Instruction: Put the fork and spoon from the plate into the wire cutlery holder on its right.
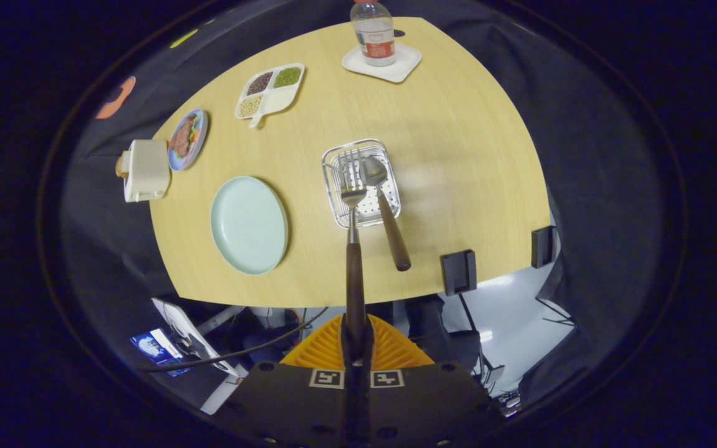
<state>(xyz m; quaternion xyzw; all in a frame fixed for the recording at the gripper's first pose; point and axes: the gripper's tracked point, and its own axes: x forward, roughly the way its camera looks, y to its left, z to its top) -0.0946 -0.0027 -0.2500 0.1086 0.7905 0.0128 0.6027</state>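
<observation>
Gripper (356, 348): clamped on fork handle, above table edge.
Fork (353, 236): tines over wire cutlery holder (332, 186).
Spoon (383, 205): bowl inside holder, handle leaning out.
Plate (249, 224): bare, left of holder.

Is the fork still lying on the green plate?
No, the fork is clamped by its handle in the tongs, its prongs over the wire cutlery holder, and the plate is bare.
</observation>
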